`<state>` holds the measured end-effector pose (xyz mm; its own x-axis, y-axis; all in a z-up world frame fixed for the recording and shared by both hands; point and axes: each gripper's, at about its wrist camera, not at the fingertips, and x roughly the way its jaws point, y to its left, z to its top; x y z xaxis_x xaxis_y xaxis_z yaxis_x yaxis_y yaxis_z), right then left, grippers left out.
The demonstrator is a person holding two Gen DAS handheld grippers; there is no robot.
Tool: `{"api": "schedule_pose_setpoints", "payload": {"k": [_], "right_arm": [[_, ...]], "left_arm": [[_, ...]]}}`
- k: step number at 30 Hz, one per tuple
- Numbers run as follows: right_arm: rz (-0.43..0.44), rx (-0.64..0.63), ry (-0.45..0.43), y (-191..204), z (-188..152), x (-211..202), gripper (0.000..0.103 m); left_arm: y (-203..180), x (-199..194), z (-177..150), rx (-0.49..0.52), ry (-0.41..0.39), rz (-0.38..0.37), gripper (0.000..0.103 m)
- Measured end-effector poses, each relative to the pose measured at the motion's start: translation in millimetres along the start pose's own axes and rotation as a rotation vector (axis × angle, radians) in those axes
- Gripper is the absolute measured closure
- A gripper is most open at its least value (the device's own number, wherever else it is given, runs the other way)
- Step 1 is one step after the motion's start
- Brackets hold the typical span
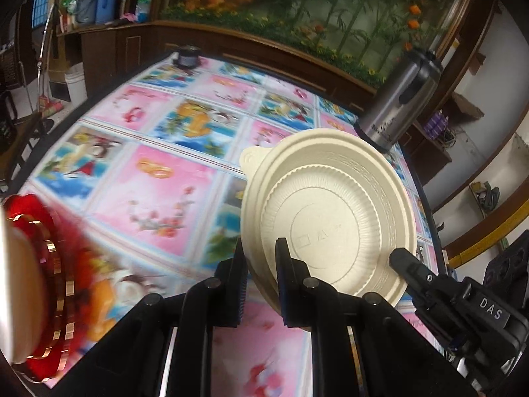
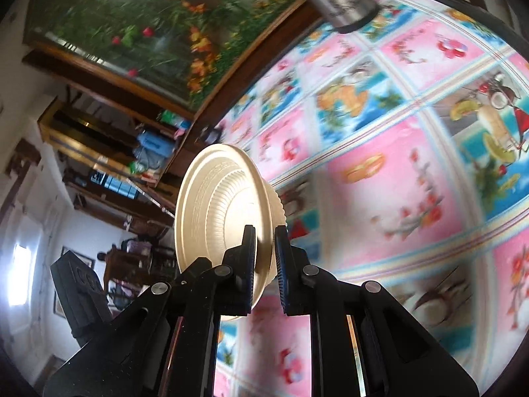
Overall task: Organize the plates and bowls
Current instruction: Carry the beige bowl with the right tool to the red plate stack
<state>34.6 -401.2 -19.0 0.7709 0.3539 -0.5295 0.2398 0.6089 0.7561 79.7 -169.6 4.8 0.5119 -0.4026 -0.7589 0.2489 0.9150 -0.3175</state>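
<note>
A cream ribbed plate (image 1: 330, 218) hangs tilted above the table, its face toward the left wrist camera. A second cream rim with a small tab (image 1: 251, 158) shows right behind it, as if nested. My left gripper (image 1: 261, 264) is shut on the plate's lower rim. My right gripper (image 1: 401, 261) comes in from the right and grips the same rim. In the right wrist view the plate (image 2: 211, 215) stands nearly edge-on, with a ribbed bowl-like back, and my right gripper (image 2: 264, 248) is shut on its rim.
A bright pink and blue patterned tablecloth (image 1: 158, 172) covers the table. A red tray with gold trim (image 1: 56, 281) carrying something cream sits at the near left. A steel flask (image 1: 400, 99) stands at the far right edge, and a small dark jar (image 1: 186, 56) at the far edge.
</note>
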Motion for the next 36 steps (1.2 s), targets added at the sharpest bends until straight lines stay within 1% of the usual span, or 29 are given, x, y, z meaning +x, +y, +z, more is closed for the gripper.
{"api": "schedule_pose_setpoints", "payload": {"k": [6,9,14,16,19,22,26,29,32,33,36], "right_arm": [[0.034,-0.075,0.022,52,-27,5,0.09],[0.056,-0.137,0.041,88,-45,15,0.09],[0.084,-0.234,0.091,138,-82,38,0.09],[0.1,-0.273,0.127,158,-99,51,0.09],[0.113,-0.319,0.165,177,-121,67,0.09],[0.115,-0.363,0.203,192,-141,81,0.09],[0.091,-0.415,0.235,200,-161,95,0.09],[0.068,-0.439,0.25,202,-170,102,0.09],[0.043,-0.463,0.253,203,-175,107,0.09],[0.035,-0.473,0.252,205,-178,107,0.09],[0.02,-0.488,0.249,207,-182,108,0.089]], "left_arm": [[49,-51,-9,-0.027,-0.063,0.001,0.087],[79,-77,-10,-0.057,-0.107,0.01,0.087],[127,-120,-16,-0.092,-0.183,0.06,0.087],[148,-137,-20,-0.111,-0.211,0.088,0.087],[170,-153,-26,-0.136,-0.231,0.122,0.087],[187,-157,-34,-0.158,-0.228,0.147,0.087],[203,-148,-43,-0.184,-0.191,0.173,0.087],[210,-138,-46,-0.202,-0.164,0.182,0.086],[215,-138,-50,-0.209,-0.154,0.186,0.086],[216,-139,-52,-0.206,-0.152,0.192,0.084],[217,-139,-53,-0.202,-0.144,0.199,0.084]]}}
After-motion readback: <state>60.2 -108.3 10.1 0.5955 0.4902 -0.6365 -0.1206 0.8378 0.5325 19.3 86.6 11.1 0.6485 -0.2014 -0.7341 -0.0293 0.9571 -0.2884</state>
